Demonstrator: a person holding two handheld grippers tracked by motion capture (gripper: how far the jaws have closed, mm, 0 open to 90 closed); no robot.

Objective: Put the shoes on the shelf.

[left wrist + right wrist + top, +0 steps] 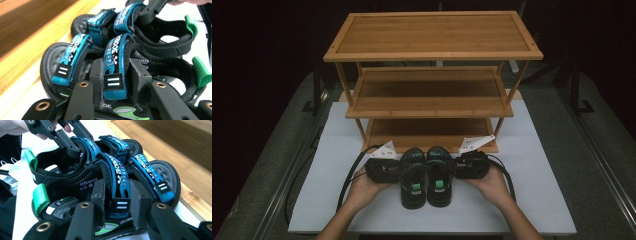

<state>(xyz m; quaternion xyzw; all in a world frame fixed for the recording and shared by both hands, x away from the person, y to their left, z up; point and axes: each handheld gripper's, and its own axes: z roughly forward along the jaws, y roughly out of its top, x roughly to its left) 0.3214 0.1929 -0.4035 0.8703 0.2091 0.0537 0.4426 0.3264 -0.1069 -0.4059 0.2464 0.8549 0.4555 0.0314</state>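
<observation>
Black sandals with blue straps sit side by side on the white tabletop [537,200], toes toward the bamboo shoe rack [432,80] and green heel tabs toward the person. I have one gripper on each outer side of the pair.

My left gripper [398,171] comes in from the left against the left sandal [413,180]. In the left gripper view its two black pads sit on either side of that sandal's rear blue strap [116,67], pressed against the strap's edges, so I read it as clamped on the left sandal. The right sandal [150,22] lies beyond it there, with the other gripper's jaw tip against its strap at the top of the frame.

My right gripper [456,167] mirrors this from the right side of the right sandal [439,177]. In the right gripper view the pads flank that sandal's blue strap [120,187] and bear on it, so that one too is gripped. The left sandal [82,145] lies behind it, with the left gripper [65,138] on its strap near the upper left, held in the person's hand [15,127].

Both sandals rest flat on the tabletop, soles down, just in front of the rack's bottom shelf [427,131]. The rack's three shelves carry nothing. Each gripper's cable loops back toward the person.
</observation>
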